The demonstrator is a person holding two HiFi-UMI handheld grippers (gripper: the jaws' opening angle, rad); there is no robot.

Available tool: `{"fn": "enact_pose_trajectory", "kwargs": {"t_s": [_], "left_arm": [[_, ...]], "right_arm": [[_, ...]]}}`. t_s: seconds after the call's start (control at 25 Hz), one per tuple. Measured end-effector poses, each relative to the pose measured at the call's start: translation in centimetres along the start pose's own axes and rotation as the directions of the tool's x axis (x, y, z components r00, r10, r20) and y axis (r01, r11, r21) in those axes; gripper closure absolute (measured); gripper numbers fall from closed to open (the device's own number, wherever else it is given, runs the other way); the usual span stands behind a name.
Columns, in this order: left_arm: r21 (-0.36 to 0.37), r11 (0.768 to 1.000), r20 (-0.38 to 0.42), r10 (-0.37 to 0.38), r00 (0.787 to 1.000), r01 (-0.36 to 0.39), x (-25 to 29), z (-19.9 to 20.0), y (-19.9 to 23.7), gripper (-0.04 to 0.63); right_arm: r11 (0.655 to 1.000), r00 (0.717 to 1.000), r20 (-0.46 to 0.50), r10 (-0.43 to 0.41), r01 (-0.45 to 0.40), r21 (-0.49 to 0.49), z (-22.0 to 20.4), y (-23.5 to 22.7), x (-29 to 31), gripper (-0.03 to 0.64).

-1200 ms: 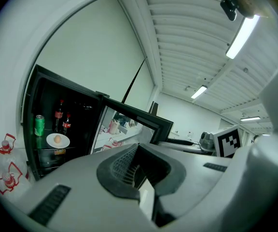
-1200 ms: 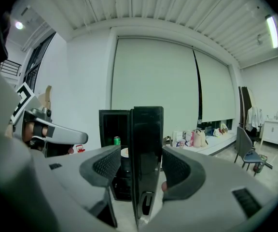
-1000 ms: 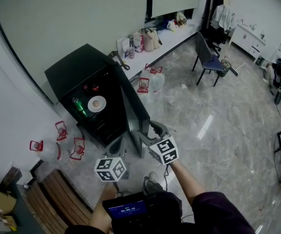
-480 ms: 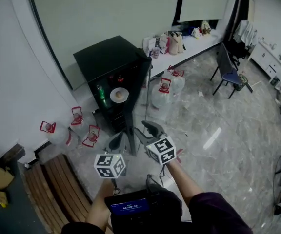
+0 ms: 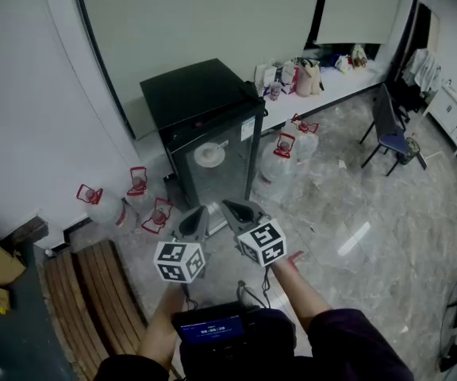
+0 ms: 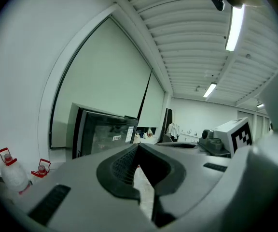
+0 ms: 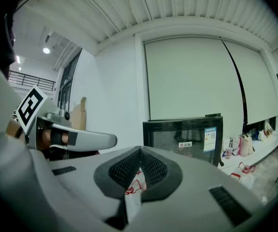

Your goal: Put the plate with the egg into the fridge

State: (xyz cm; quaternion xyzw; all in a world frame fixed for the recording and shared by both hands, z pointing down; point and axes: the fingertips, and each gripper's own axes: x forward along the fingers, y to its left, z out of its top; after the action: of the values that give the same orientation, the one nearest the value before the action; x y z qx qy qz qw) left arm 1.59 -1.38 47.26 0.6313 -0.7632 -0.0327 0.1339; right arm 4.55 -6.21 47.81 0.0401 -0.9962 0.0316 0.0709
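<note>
Both tongs are empty: the left tongs (image 5: 195, 222) sit closed, and the right tongs (image 5: 239, 211) have just been closing on nothing, held clear since the job looks done. The plate with the egg (image 5: 209, 155) rests inside the fridge (image 5: 201, 101). Its glass door (image 5: 227, 182), open a second ago, is now shut.

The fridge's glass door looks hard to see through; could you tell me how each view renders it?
Head view: fisheye bends the walls, yet the plate shows pale through the fridge door. Left gripper view: door dark, mottled reflections. Right gripper view: dark, only stickers stand out.
</note>
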Motion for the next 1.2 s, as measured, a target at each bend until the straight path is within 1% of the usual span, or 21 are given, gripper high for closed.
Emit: {"fn": "enact_pose_trajectory", "kwargs": {"t_s": [0.24, 0.56, 0.64, 0.96, 1.2], "left_arm": [[0.003, 1.000, -0.008, 0.022, 1.000, -0.022, 0.8, -0.3, 0.0, 0.586], [-0.001, 0.999, -0.014, 0.038, 0.999, -0.038, 1.6, -0.3, 0.1, 0.586], [0.000, 0.999, -0.013, 0.041, 0.999, -0.041, 1.7, -0.4, 0.1, 0.586], [0.000, 0.999, -0.007, 0.034, 0.999, -0.034, 2.3, 0.1, -0.3, 0.586], [0.010, 1.000, -0.004, 0.026, 1.000, -0.026, 2.7, 0.6, -0.9, 0.586]], "right_arm": [[1.000, 1.000, 0.018, 0.018, -0.018, -0.002, 0.4, -0.9, 0.1, 0.607], [0.999, 0.999, 0.009, 0.042, -0.042, -0.028, 0.6, -1.2, 0.4, 0.609], [0.999, 0.999, 0.023, 0.045, -0.045, -0.028, 0.7, -1.3, 0.4, 0.609], [0.999, 0.998, 0.018, 0.052, -0.051, -0.014, 1.0, -1.7, 0.6, 0.609], [0.998, 0.997, 0.051, 0.058, -0.057, -0.025, 1.7, -2.0, 0.9, 0.609]]}}
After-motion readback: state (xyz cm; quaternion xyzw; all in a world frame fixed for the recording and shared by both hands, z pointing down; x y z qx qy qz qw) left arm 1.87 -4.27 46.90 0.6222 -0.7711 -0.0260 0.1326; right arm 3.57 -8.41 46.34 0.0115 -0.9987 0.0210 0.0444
